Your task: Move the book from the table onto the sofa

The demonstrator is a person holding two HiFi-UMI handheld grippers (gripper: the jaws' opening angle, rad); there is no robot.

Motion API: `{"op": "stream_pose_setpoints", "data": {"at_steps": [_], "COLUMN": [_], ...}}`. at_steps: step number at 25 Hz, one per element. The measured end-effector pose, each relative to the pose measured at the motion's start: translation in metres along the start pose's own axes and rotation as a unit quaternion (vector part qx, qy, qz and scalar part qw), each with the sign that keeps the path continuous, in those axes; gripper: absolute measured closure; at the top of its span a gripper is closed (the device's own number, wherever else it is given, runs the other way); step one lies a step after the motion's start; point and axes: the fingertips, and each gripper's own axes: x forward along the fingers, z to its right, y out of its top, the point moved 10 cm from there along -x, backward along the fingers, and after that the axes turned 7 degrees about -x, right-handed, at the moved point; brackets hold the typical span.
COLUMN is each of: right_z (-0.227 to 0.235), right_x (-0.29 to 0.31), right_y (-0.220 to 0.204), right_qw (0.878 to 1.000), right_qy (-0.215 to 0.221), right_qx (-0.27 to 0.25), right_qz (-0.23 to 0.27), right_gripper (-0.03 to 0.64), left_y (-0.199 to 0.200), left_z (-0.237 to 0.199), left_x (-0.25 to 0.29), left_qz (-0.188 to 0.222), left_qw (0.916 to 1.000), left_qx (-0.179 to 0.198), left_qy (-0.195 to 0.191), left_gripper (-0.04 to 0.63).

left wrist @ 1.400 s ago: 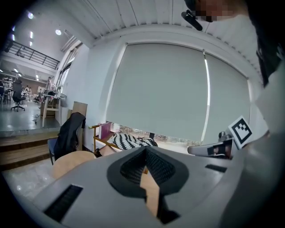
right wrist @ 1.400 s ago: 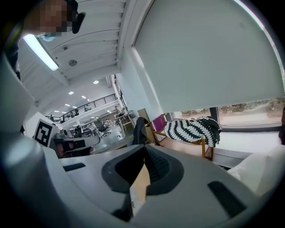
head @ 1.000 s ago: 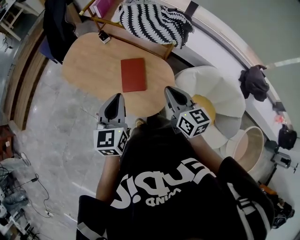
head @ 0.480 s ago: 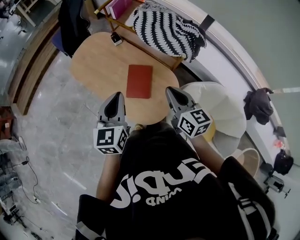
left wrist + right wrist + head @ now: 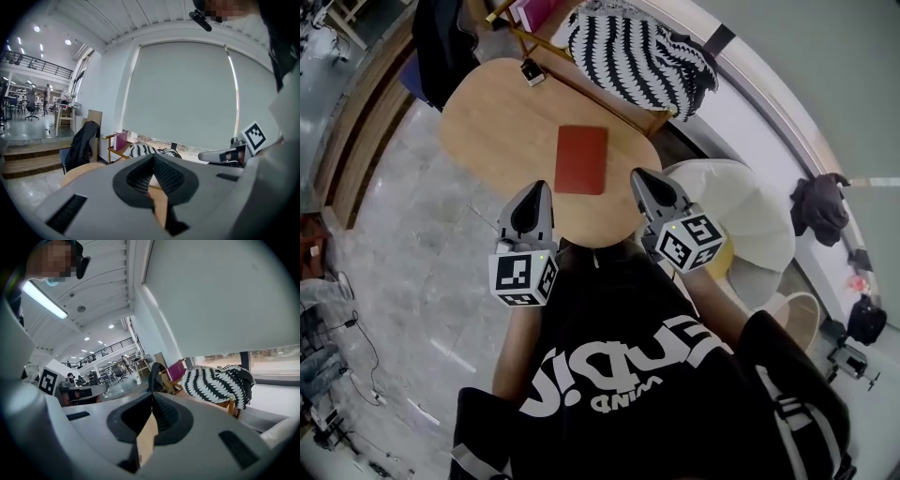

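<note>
A red book (image 5: pixel 582 159) lies flat on the oval wooden table (image 5: pixel 497 112), near its right end. My left gripper (image 5: pixel 535 190) hovers shut at the table's near edge, just left of and short of the book. My right gripper (image 5: pixel 638 177) is shut too, off the book's near right corner. Neither touches the book, and nothing is between either pair of jaws. Beyond the table stands the wooden-framed sofa (image 5: pixel 546 58) with a black-and-white striped blanket (image 5: pixel 637 52) on it. The left gripper view shows its shut jaws (image 5: pixel 153 158) with the table (image 5: pixel 77 171) ahead; the right gripper view shows shut jaws (image 5: pixel 152 397) and the blanket (image 5: pixel 215 383).
A small dark-and-white device (image 5: pixel 532 72) sits at the table's far edge. A chair with a black jacket (image 5: pixel 441 42) stands at the far left. A pink item (image 5: pixel 525 11) rests on the sofa's left end. A white flower-shaped cushion (image 5: pixel 736 211) lies right of the table.
Both grippers have moved forward together towards the table, so the table and book sit nearer and more centred between them. The jaws stay shut. The book has not moved on the table.
</note>
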Motion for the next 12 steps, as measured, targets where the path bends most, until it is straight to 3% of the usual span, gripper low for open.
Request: {"op": "stream_pose_setpoints", "data": {"at_steps": [12], "right_z": [0.007], "right_x": [0.036], "right_y": [-0.026], "right_qw": [0.999], "right_qy": [-0.043], "right_qx": [0.015], "right_qz": [-0.003], "right_gripper": [0.615], "left_y": [-0.015], "left_z": [-0.04], "left_x": [0.05], "left_qz": [-0.047], "left_qw": [0.9973], "left_qx": [0.0], "left_qy": [-0.056], "left_gripper": [0.586]}}
